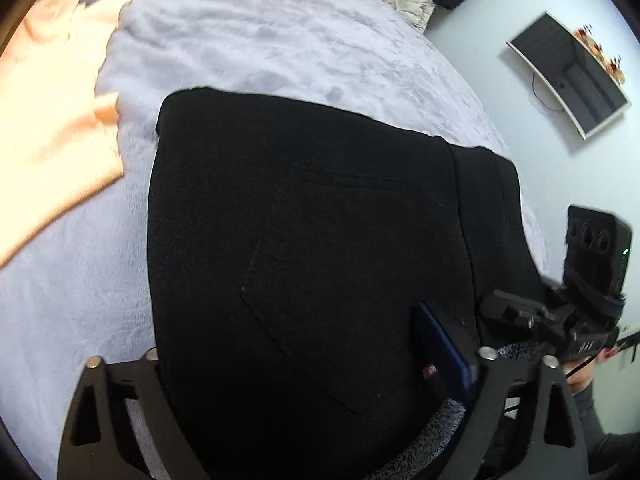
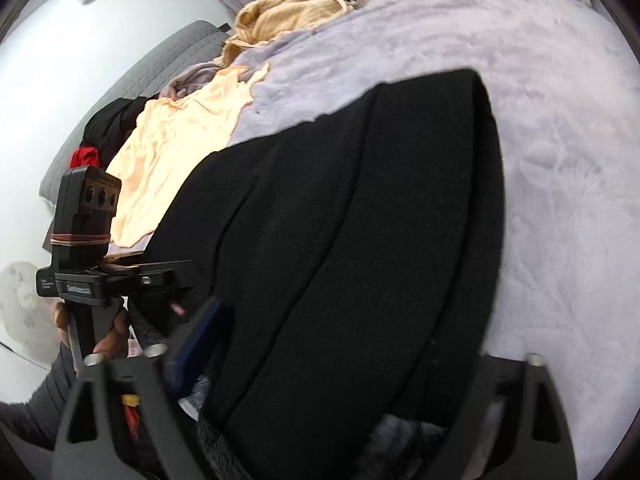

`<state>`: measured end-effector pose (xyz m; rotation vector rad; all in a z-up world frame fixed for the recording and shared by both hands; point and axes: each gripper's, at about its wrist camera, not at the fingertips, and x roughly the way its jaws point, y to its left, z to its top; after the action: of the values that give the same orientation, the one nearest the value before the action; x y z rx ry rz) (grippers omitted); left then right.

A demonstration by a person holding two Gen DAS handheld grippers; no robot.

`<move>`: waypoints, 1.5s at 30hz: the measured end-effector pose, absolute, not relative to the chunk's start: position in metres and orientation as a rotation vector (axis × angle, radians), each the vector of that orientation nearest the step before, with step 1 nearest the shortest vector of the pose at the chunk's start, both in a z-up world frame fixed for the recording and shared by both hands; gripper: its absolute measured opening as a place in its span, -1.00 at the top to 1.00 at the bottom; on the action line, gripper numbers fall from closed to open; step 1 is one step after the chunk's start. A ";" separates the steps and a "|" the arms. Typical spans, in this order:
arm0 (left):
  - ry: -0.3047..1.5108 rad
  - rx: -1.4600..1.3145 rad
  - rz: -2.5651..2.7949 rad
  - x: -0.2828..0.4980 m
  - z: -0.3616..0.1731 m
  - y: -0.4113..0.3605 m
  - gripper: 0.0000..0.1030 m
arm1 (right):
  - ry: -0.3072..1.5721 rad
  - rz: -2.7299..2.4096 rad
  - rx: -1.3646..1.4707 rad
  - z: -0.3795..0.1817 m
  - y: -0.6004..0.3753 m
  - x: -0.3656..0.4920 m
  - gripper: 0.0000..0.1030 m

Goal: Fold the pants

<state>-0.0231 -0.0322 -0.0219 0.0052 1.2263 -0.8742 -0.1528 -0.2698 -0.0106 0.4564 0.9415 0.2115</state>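
A bed under a plush lavender blanket, white wall behind, a flat dark panel with a pale frame mounted on that wall in the left wrist view. Black pants, folded into a thick block, lying on the blanket near the bed's near edge, a back pocket seam facing up; fuzzy grey lining showing at the nearest end. Peach garment spread flat toward the bed's left side, apart from the pants; tan clothing heaped at the far left corner, with black and red pieces beside it. Cream quilted item and a black knit one at the far right corner. Left gripper tilted down over the pants, jaws wide, straddling the near end of the folded block, cloth between the fingers; cannot tell whether the pads press it. Right gripper likewise angled down, jaws wide with the pants' near end between them; grip cannot be told. A hand wrapped round the left gripper's handle, seen from the right wrist view, dark sleeve below. Small white lettering on that gripper's camera mount, too blurred to read.
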 end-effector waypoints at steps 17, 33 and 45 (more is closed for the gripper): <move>1.127 0.073 -0.984 -0.039 0.065 -0.149 -0.47 | 0.754 0.113 0.362 0.086 -0.346 -0.179 -0.25; 1.309 0.008 -0.843 0.017 -0.004 -0.191 -0.82 | 0.850 -0.039 0.657 0.021 -0.467 -0.150 -0.59; 0.997 0.256 -0.797 -0.012 0.053 -0.188 -0.83 | 0.792 -0.094 0.108 0.063 -0.337 -0.195 -0.65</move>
<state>-0.0121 -0.1881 0.0535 0.2556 0.9972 -0.7966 -0.1946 -0.3366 0.0633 0.1075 0.7922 -0.0939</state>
